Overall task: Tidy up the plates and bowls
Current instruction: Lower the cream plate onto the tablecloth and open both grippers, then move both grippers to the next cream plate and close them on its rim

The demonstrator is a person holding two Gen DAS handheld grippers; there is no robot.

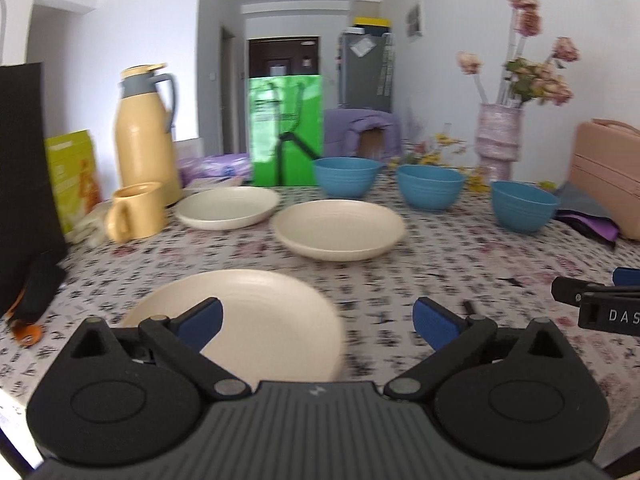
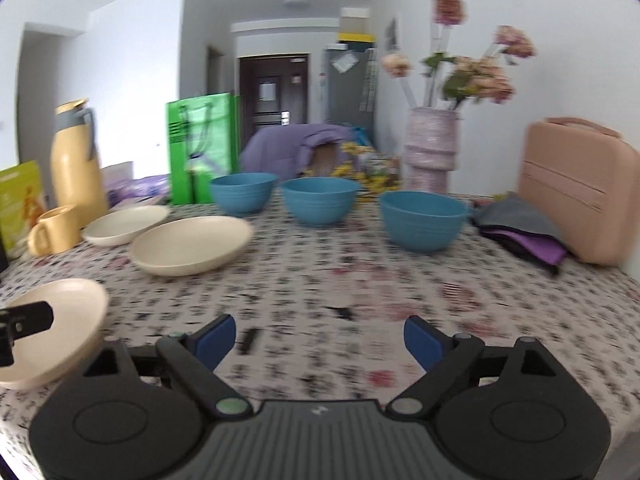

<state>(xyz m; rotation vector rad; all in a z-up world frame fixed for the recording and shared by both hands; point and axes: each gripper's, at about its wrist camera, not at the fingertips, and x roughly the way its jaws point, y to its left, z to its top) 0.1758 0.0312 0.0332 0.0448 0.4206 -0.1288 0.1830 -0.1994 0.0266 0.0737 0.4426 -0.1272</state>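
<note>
While both jaws are gaping wide, left gripper is hovering over nearest cream plate, lower frame. Right gripper is holding nothing above patterned tablecloth. Three blue bowls are sitting mid-frame.

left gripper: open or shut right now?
Open. In the left wrist view the left gripper has its blue fingertips spread wide apart, nothing between them; the nearest cream plate lies below, ungripped.

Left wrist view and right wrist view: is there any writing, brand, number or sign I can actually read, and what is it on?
"DAS", cut off by the frame edge: white letters on the black right gripper.
Small light logo mark on the grey ribbed body of each gripper: not a readable word.
Green shopping bag: print too blurred.
Yellow-green carton: print too blurred.
Patterned tablecloth: marks blurred, unreadable.
Grey fridge notes: too small.
</note>
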